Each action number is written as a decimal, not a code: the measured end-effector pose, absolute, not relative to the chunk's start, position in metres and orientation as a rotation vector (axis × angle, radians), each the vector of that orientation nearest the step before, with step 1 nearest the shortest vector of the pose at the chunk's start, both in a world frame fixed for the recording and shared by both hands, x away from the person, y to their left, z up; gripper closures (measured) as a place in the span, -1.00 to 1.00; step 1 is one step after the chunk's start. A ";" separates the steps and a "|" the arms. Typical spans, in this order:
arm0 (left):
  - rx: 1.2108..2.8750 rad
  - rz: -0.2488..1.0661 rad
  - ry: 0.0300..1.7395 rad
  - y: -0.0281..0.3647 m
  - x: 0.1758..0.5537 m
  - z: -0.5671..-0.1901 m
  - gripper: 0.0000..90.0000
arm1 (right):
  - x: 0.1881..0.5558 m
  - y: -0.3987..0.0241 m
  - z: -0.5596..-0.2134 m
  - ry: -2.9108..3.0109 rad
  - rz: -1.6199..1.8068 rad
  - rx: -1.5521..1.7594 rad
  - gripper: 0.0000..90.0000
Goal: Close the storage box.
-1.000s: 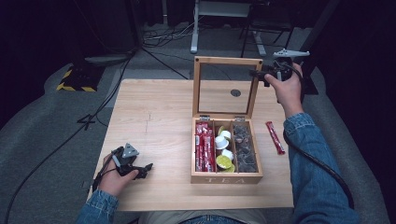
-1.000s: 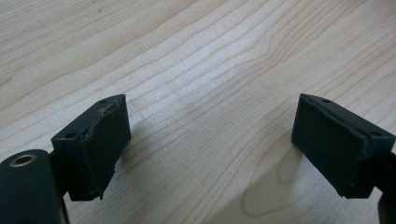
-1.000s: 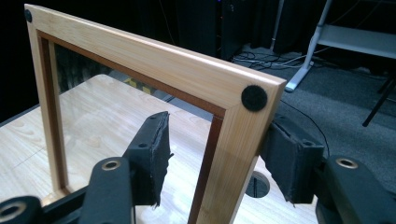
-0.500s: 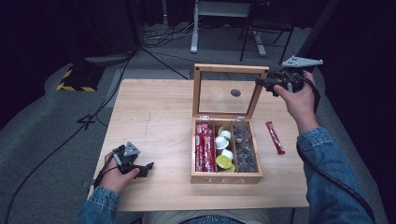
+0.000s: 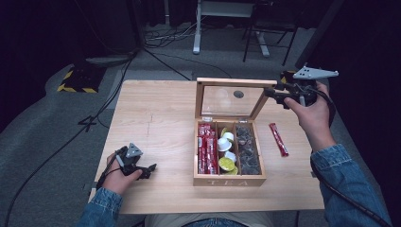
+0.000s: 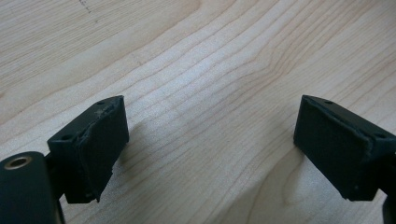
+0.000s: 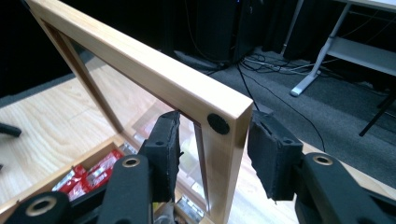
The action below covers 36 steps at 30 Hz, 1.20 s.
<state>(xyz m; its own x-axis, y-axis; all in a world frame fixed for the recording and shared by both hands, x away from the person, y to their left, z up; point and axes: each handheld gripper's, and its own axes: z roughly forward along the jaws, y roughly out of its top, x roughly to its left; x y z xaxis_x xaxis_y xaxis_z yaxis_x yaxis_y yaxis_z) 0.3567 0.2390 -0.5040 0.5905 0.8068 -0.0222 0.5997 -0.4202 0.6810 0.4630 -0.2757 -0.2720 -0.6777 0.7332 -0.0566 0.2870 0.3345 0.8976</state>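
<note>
Three views logged, one after another.

High view, box: wooden tea box (image 5: pixel 229 179) near the table's middle, open, the word TEA on its front wall.
High view, lid: glass-paned lid (image 5: pixel 231 98) raised upright at the back of the box, wooden frame all round, a dark round spot seen through the pane.
High view, contents: red sachets (image 5: pixel 205 149) in the left compartment; white and yellow capsules (image 5: pixel 226 153) in the middle one; dark pieces (image 5: pixel 248 149) in the right one, kind not readable.
High view, loose item: single red sachet (image 5: pixel 278 139) flat on the table (image 5: pixel 156 118), just right of the box and apart from it.
High view, right gripper (image 5: pixel 278 94): held level at the lid's upper right corner, jaws pointing at the frame; grey three-cornered plate on top.
High view, left gripper (image 5: pixel 147 169): low over the near left part of the table, well apart from the box.

Left gripper view, jaws: spread wide, nothing between them, bare wood grain of the table beneath; left gripper (image 6: pixel 210 149).

Right gripper view, jaws: right gripper (image 7: pixel 212 149) astride the lid's corner post (image 7: pixel 223 154), one pad on each side; have just been closing.
Right gripper view, contact: left pad set back from the wood with pane and gap showing between; right pad just beside the post; firm pressing contact not shown.
Right gripper view, lid detail: small black round bumper (image 7: pixel 218 123) on the corner of the frame, above the pads.
Right gripper view, below: red sachets in the open box at lower left.
</note>
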 end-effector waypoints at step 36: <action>2.166 0.410 1.109 0.239 0.357 -0.504 -0.76 | 0.374 -0.271 -0.304 2.259 1.112 0.782 0.15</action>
